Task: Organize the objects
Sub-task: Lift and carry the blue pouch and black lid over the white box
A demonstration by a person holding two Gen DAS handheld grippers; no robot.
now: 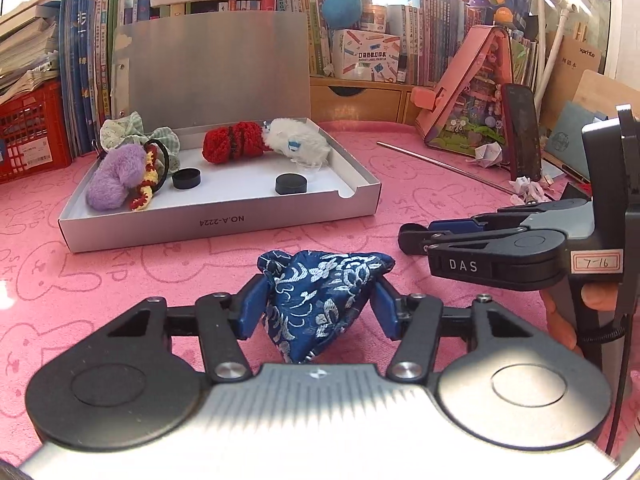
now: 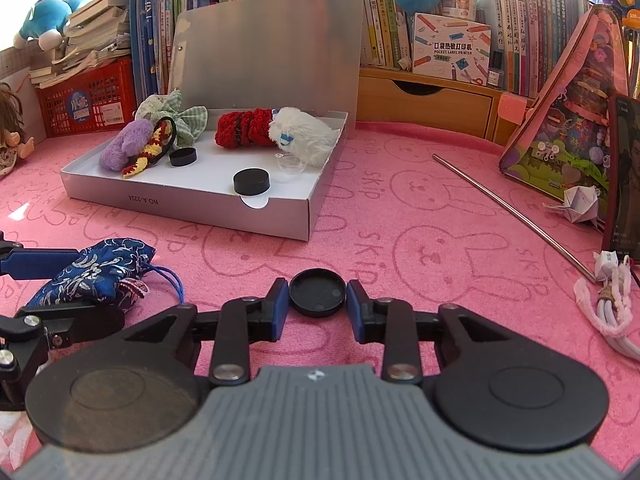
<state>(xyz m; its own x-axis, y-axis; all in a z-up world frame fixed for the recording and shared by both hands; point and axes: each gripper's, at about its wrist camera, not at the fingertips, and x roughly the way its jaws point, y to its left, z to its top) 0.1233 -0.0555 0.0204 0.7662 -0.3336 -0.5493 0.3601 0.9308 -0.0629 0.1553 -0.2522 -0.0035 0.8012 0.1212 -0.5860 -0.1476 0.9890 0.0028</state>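
Note:
A blue brocade pouch (image 1: pixel 320 300) with a silver flower pattern lies on the pink bunny-print cloth (image 1: pixel 160 272). My left gripper (image 1: pixel 318 306) is shut on it, one blue pad against each side. In the right wrist view the same pouch (image 2: pixel 92 268) sits at the left in the left gripper (image 2: pixel 96 286). My right gripper (image 2: pixel 317 300) is shut on a black round lid (image 2: pixel 317 292) resting flat on the cloth. It appears side-on at the right as the right gripper (image 1: pixel 416 240). Behind stands the open silver box (image 1: pixel 224 222), the box (image 2: pixel 192 208) in the other view.
The box holds a purple plush (image 1: pixel 116 176), a checked scrunchie (image 1: pixel 160 136), a red knitted piece (image 1: pixel 232 142), a white fluffy toy (image 1: pixel 296 140) and two black lids (image 1: pixel 291 184). A metal rod (image 2: pixel 508 208), phone (image 1: pixel 522 128), pink toy house (image 1: pixel 472 92) and cable bundle (image 2: pixel 612 308) lie right.

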